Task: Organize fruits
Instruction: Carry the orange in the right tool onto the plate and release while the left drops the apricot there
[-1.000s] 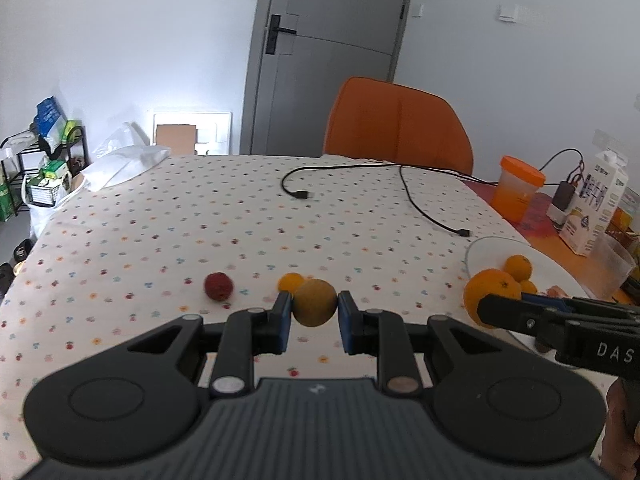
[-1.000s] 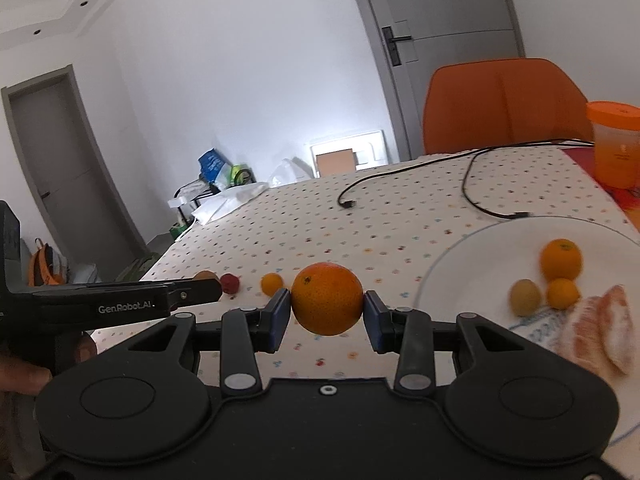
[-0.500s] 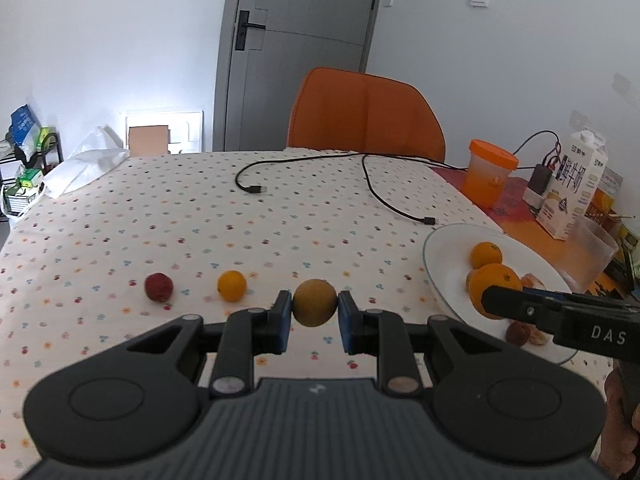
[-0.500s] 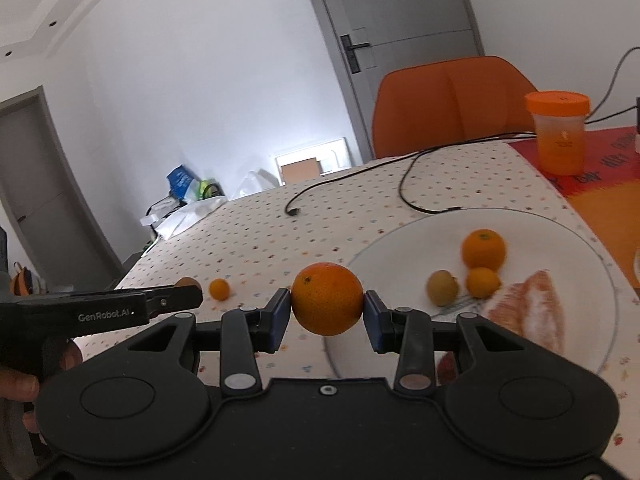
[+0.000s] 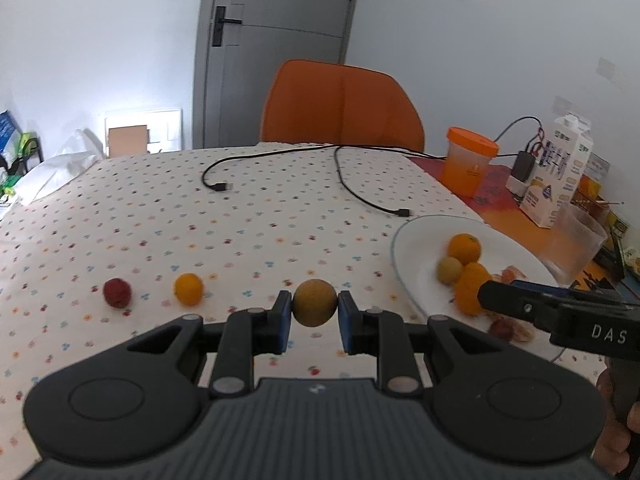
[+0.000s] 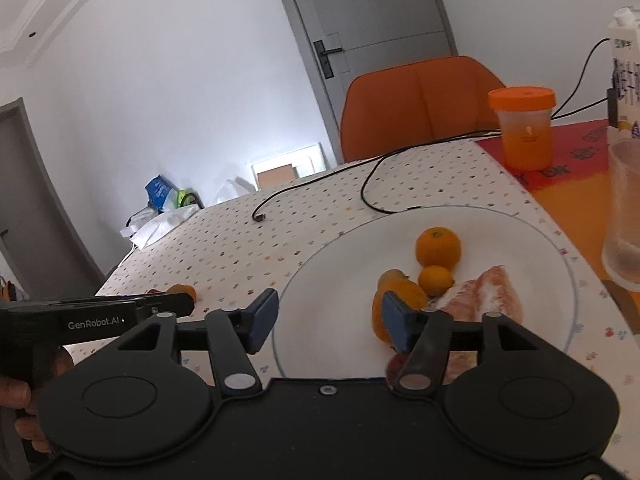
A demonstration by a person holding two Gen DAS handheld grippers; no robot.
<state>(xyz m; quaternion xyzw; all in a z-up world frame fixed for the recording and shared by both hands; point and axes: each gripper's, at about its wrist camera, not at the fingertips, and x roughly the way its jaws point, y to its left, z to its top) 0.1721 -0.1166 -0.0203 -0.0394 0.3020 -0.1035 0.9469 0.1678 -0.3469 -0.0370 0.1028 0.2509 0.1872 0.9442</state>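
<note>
My left gripper [image 5: 314, 316] is shut on a round yellow-brown fruit [image 5: 315, 303], held above the dotted tablecloth just left of the white plate [image 5: 416, 248]. My right gripper [image 6: 328, 316] hangs over the plate [image 6: 320, 280] with its jaws opening and nothing between them. The big orange [image 6: 406, 294] lies on the plate, partly hidden behind the right finger. On the plate also lie an orange [image 6: 437, 247], a small orange [image 6: 435, 280] and peeled citrus segments [image 6: 488, 296]. A red fruit [image 5: 117, 292] and a small orange [image 5: 188, 289] lie on the cloth at the left.
A black cable [image 5: 360, 196] runs across the far half of the table. An orange-lidded jar [image 5: 468, 160], a milk carton [image 5: 560, 176] and a clear cup [image 6: 624, 208] stand to the right of the plate. An orange chair [image 5: 340, 108] is behind the table.
The right gripper moved over the plate, its jaws spread and the big orange left them and now lies on the plate. The left gripper carried its fruit rightward toward the plate.
</note>
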